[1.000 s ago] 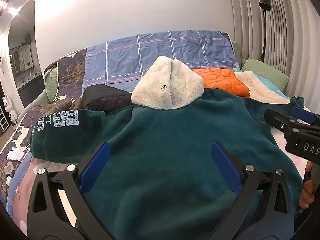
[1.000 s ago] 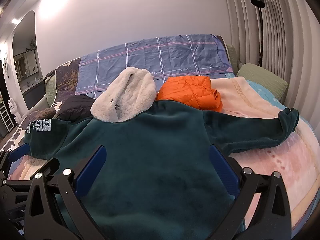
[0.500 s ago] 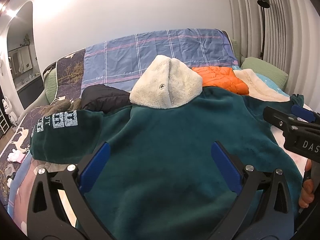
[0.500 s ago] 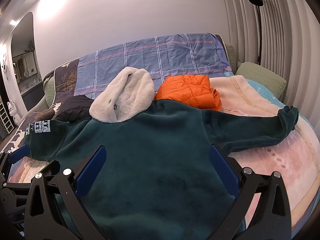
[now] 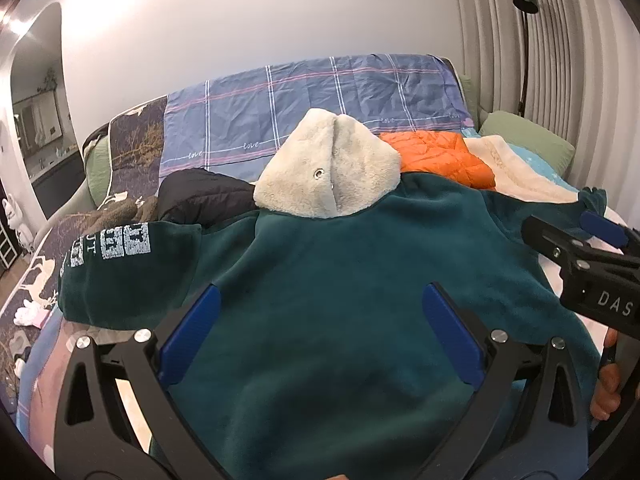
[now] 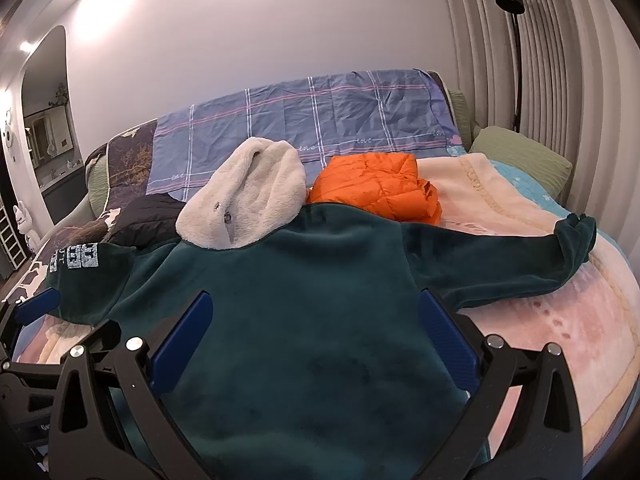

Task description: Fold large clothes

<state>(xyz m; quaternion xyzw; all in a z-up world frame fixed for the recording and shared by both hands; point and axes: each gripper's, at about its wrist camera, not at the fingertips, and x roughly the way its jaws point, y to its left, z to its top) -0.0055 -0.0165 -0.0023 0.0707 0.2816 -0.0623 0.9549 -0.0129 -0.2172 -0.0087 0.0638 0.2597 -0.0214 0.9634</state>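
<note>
L wrist view: green fleece hoodie (image 5: pixel 340 280) lay spread flat on the bed (image 5: pixel 48 376), hood up toward the headboard, body filling the centre; left gripper (image 5: pixel 320 332) hovered above the lower torso w/ jaws spread wide, nothing held; right gripper (image 5: pixel 592 264) came in from the right edge, a hand (image 5: pixel 606 392) under it. Step in hand, judged: pre-fold positioning; to do well, pick a sleeve first, pinch near cuff/shoulder seam through 1 layer only, carry it across the back, keep hem square; printed sleeve (image 5: pixel 116 264) lay already bent in toward the body, so smooth it before creasing. Hood (image 5: pixel 332 176) was cream sherpa, puffy, w/ a metal eyelet; body was plush, thick, matte, will bunch rather than crease sharp.

R wrist view: right gripper (image 6: pixel 316 344) sat wide too, empty, above mid-torso; right sleeve (image 6: pixel 500 256) stretched straight out to the bed's right side, cuff ribbed and curled; orange puffer jacket (image 6: pixel 380 188), quilted and shiny, lay folded just behind the shoulder, touching or nearly; black garment (image 6: pixel 144 220) sat left of hood; blanket (image 6: pixel 560 328) beneath was pink, soft pile; plaid sheet (image 6: pixel 320 120) draped over headboard, wrinkled.
</note>
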